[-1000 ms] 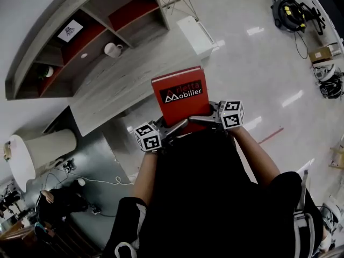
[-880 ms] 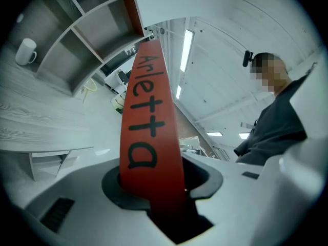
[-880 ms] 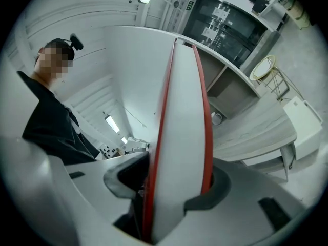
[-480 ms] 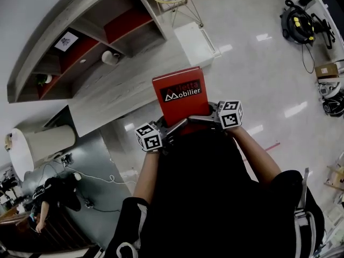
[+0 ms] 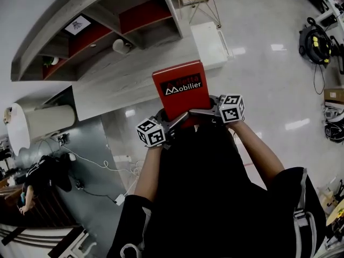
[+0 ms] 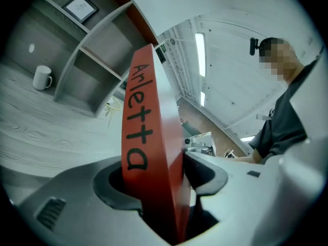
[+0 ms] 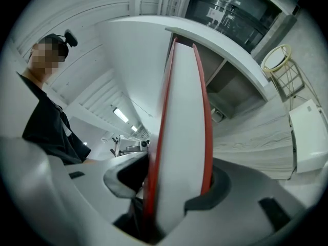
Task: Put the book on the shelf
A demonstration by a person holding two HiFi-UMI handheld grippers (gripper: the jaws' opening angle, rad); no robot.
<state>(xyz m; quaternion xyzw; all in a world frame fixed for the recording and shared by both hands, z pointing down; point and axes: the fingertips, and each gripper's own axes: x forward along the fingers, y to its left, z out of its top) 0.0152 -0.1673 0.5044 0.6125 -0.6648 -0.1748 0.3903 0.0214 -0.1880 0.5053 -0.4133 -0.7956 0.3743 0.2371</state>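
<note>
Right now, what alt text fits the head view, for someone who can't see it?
A red book is held out by the left gripper and right gripper, in front of a grey desk backed by a shelf with a mug. The left jaws have just been opening, with the book between them.

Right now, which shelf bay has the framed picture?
The upper-left bay in the head view; the framed picture stands in it, the mug one row lower.
</note>
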